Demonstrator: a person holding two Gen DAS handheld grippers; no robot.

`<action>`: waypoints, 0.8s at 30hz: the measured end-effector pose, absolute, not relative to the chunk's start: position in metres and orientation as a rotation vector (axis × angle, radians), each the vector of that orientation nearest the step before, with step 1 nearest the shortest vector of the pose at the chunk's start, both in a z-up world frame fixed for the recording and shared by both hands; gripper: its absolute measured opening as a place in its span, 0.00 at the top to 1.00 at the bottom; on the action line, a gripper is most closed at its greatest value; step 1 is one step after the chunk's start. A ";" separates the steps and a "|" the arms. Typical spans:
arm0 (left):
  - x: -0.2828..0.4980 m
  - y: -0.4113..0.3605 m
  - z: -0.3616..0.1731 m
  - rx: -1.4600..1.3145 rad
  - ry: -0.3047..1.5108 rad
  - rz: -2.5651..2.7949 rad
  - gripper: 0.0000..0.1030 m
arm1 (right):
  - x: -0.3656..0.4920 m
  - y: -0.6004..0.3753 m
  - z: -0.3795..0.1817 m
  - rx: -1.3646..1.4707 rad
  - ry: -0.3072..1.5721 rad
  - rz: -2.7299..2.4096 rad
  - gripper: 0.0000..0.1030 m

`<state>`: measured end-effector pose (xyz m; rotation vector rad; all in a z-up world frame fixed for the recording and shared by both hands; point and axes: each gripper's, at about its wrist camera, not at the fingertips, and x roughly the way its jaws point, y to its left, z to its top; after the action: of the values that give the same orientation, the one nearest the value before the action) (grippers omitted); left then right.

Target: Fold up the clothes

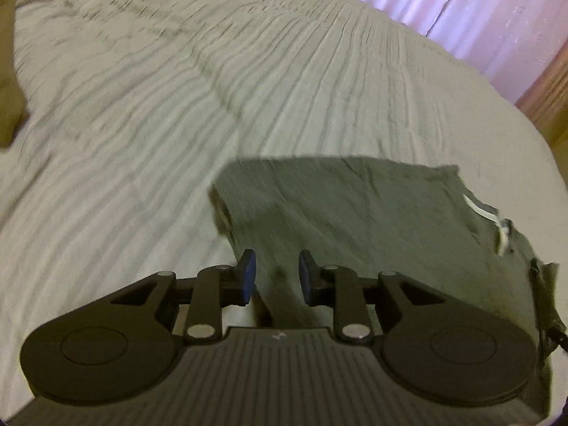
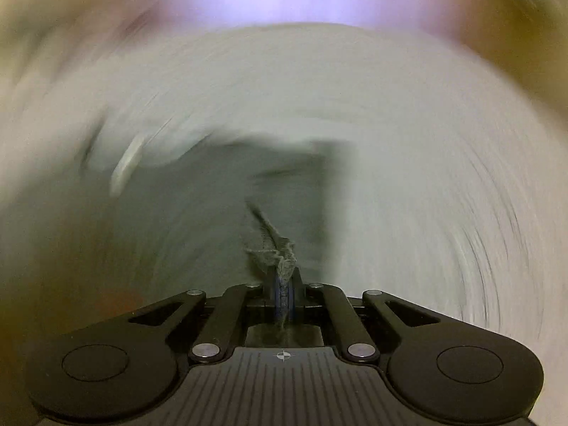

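Observation:
A dark grey-green garment (image 1: 355,209) lies partly folded on the bed, with a white drawstring (image 1: 497,223) at its right side. My left gripper (image 1: 275,277) hovers open just over its near edge, and nothing sits between the blue pads (image 1: 248,269). In the right wrist view, which is heavily blurred, my right gripper (image 2: 283,284) is shut on a bunched fold of the same garment (image 2: 220,220). That fold (image 2: 273,248) stands up out of the closed pads. A pale strip (image 2: 124,167) shows on the cloth at the left.
A wrinkled off-white bed sheet (image 1: 177,88) covers the whole surface. Pink curtains (image 1: 479,10) hang beyond the far edge of the bed. An olive-brown cloth or pillow (image 1: 9,71) sits at the far left edge.

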<state>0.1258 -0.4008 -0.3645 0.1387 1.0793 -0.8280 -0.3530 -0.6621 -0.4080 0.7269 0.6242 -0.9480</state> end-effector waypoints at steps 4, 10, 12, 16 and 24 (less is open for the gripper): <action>0.108 -0.395 -0.367 0.095 1.118 -0.808 0.80 | -0.470 -0.668 -0.442 1.500 0.266 -1.182 0.72; 0.087 -0.395 -0.365 0.082 1.137 -0.808 0.80 | -0.469 -0.672 -0.400 1.021 0.544 -1.242 0.43; 0.087 -0.406 -0.363 0.100 1.122 -0.833 0.80 | -0.451 -0.672 -0.392 0.853 0.583 -1.174 0.43; 0.092 -0.438 -0.361 0.147 1.080 -0.901 0.80 | -0.409 -0.693 -0.400 0.662 0.667 -0.991 0.43; 0.103 -0.502 -0.356 0.244 0.990 -1.038 0.64 | -0.339 -0.758 -0.387 0.502 0.718 -0.767 0.43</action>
<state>0.1027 -0.5018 -0.3565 0.2443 0.9900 -1.0378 -0.3394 -0.7580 -0.3871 0.5016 0.7183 -0.7669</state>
